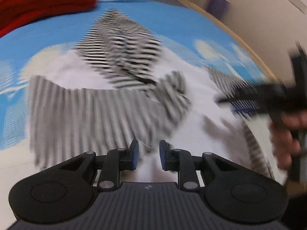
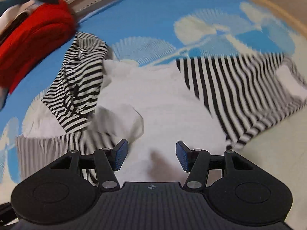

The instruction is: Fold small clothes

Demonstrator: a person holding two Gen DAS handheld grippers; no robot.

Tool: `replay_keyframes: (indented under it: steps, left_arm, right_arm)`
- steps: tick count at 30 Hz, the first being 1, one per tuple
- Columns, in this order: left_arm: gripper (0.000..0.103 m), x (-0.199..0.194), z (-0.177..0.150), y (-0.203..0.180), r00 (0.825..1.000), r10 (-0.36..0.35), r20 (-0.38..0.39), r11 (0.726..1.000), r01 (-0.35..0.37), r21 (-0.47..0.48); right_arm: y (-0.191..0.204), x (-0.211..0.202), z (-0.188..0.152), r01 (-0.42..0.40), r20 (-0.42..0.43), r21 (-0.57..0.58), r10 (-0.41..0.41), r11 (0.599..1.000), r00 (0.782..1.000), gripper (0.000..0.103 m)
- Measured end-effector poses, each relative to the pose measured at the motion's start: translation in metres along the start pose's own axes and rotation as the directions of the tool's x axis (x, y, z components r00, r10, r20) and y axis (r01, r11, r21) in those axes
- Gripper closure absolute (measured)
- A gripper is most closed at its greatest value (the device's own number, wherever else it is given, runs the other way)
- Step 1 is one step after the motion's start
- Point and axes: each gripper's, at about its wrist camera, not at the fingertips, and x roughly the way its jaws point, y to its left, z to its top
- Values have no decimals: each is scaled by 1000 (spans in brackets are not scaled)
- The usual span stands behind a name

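A black-and-white striped and white garment (image 1: 80,113) (image 2: 239,95) lies spread on the blue cloud-print sheet (image 1: 48,32) (image 2: 144,11). A second crumpled striped piece (image 1: 122,49) (image 2: 76,80) lies farther back. My left gripper (image 1: 148,156) is open, its blue pads just above the white cloth near the striped part, holding nothing. My right gripper (image 2: 151,156) is open and empty above the white middle of the garment; it also shows as a dark blur in the left wrist view (image 1: 268,99), held by a hand. Both views are motion-blurred.
A red folded cloth (image 1: 38,2) (image 2: 36,44) lies at the back left of the sheet. A wooden bed edge (image 1: 239,38) (image 2: 284,15) curves along the right, with a pale wall beyond it.
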Motion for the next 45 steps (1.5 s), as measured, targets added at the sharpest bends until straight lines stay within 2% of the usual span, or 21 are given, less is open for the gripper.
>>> replay_keyframes:
  steps: [3,5,6,9,12,14,18,21,22,23,24,25,26,30,32,35,38,40,42,44,45]
  left_arm:
    - [70,-9,9,36,992,126,24,985,-122,-123]
    - [70,-14,17,60,967,253,13,948,-245,-205]
    - [70,-17,20,69,957,291,9,931,-281,-232]
    - [70,-26,25,88,942,337,5,898,-319,-303]
    - [70,-34,27,94,946,323,11,892,-300,-339]
    - [70,-36,28,92,948,317,10,893,-295,-339]
    - [70,-35,33,96,953,303,-5,885,-283,-370]
    - [70,-37,37,99,957,291,5,884,-267,-382]
    - [70,-38,39,99,957,290,10,885,-264,-382]
    - [70,-41,40,99,957,290,14,885,-262,-385]
    - [70,-42,40,100,957,290,16,884,-261,-389]
    - [70,-43,41,101,957,291,16,882,-261,-392]
    - [70,-44,41,102,956,292,14,880,-263,-395]
    - [70,-47,40,102,956,294,11,881,-266,-392]
    - [70,-48,39,100,955,296,13,886,-269,-379]
    - [70,-47,37,98,954,300,7,891,-278,-360]
    - [70,-43,32,96,954,299,-16,893,-286,-347]
    - [70,-37,28,95,959,282,-35,898,-276,-342]
    - [70,-29,23,93,966,251,-59,905,-256,-339]
    - [70,-17,16,91,973,213,-84,916,-229,-328]
    - [70,-9,10,91,976,192,-100,925,-214,-315]
  right_arm:
    - [-10,13,-2,-18,-52,88,23,996,998,46]
    - [-16,25,-4,-55,-80,151,67,987,995,46]
    - [-15,30,-4,-70,-88,174,86,982,992,46]
    - [-14,46,-7,-116,-92,242,142,963,986,49]
    - [-12,61,-3,-147,-91,343,188,928,978,52]
    - [-8,67,2,-168,-57,387,205,907,977,52]
    - [2,76,8,-166,-15,372,185,913,983,51]
    - [15,80,10,-164,1,292,171,942,985,51]
    - [19,80,10,-157,2,267,163,951,987,55]
    - [21,78,10,-152,7,252,155,956,988,75]
    - [22,77,11,-160,8,245,163,956,987,88]
    - [21,75,11,-169,10,246,171,954,985,95]
    - [20,68,13,-171,28,251,170,953,985,96]
    - [20,13,20,-134,158,218,101,967,982,96]
    - [17,-16,22,-86,197,189,48,978,979,96]
    - [-5,-30,20,63,148,221,-97,973,984,92]
    - [-33,-22,18,229,91,307,-268,924,959,87]
    - [-42,-21,21,195,76,339,-233,920,969,87]
    - [-36,-21,24,86,97,320,-122,944,988,87]
    - [-26,-12,26,-16,84,264,-6,964,996,71]
    - [-24,-1,26,-41,37,255,33,966,999,67]
